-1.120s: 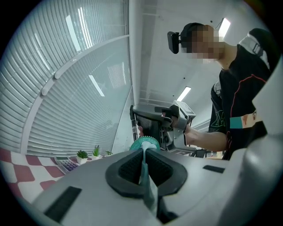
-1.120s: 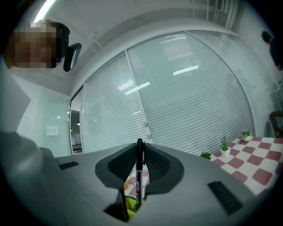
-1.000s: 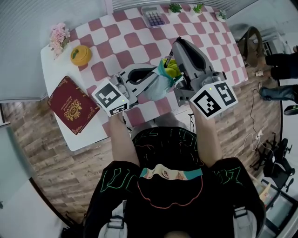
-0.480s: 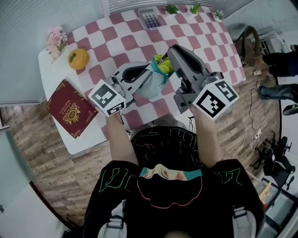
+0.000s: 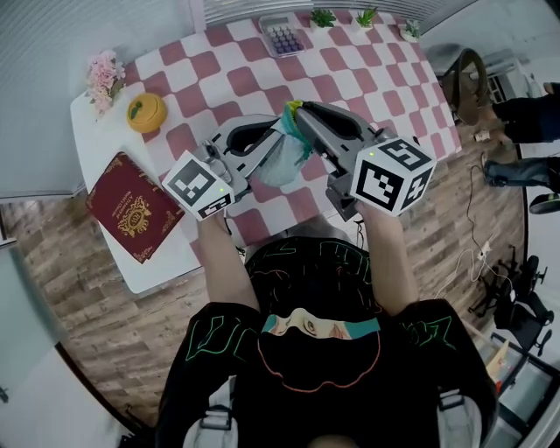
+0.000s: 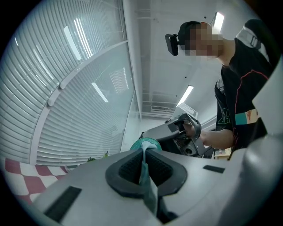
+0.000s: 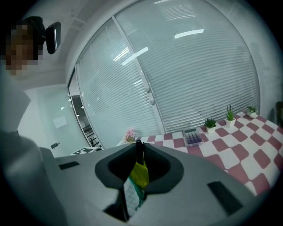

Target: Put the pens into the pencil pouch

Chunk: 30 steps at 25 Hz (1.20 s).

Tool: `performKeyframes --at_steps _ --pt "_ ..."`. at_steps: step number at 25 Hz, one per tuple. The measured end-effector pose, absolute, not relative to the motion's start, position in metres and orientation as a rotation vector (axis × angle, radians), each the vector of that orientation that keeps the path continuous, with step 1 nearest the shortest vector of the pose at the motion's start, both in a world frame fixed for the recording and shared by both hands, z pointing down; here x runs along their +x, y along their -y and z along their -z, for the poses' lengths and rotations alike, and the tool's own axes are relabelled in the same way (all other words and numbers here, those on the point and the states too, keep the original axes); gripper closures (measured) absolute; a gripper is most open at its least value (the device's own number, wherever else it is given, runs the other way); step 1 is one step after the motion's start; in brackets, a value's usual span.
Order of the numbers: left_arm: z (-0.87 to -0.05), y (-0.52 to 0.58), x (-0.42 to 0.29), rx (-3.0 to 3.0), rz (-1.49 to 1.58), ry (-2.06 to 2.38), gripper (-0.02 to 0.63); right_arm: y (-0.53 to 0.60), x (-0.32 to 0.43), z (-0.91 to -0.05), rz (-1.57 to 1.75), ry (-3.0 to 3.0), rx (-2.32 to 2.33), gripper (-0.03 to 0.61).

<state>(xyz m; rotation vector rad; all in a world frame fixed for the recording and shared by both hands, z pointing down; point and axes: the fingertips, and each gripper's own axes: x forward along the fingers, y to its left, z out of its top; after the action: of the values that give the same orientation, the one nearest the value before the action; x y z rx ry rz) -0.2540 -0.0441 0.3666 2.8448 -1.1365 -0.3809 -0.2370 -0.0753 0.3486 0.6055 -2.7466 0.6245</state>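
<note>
We see L gripper clamped tight on teal pencil pouch rim, pouch held over checked table, R gripper jaws narrow, pinching yellow pen w/ black tip, pen at pouch mouth, close to both grippers' tips

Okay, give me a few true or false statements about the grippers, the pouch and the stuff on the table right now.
1. The left gripper is shut on the teal pouch. True.
2. The right gripper is empty. False: a yellow pen with a black tip sits between its jaws.
3. The red book lies in the middle of the checkered cloth. False: it lies on the bare white part of the table, beside the cloth.
4. The calculator sits at the table's far edge, near the small plants. True.
</note>
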Motion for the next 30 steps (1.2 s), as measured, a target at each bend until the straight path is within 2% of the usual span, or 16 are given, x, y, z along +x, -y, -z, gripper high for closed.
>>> performKeyframes --at_steps 10,15,22,25,30 --pt "-0.37 0.05 -0.238 2.893 0.287 1.09 0.612 0.073 -0.225 -0.381 -0.641 2.546 0.515 0.515" --pt "-0.364 0.057 -0.229 2.886 0.338 1.065 0.612 0.085 -0.209 -0.371 -0.592 2.644 0.56 0.486" --pt "-0.359 0.075 -0.204 2.895 0.315 1.049 0.612 0.116 -0.157 -0.341 -0.588 2.78 0.738 0.489" --pt "-0.358 0.083 -0.187 2.908 0.278 1.029 0.612 0.128 -0.128 -0.325 -0.592 2.833 0.828 0.554" --pt "-0.353 0.097 -0.157 2.932 0.238 0.989 0.612 0.148 -0.075 -0.299 -0.539 2.907 0.962 0.575"
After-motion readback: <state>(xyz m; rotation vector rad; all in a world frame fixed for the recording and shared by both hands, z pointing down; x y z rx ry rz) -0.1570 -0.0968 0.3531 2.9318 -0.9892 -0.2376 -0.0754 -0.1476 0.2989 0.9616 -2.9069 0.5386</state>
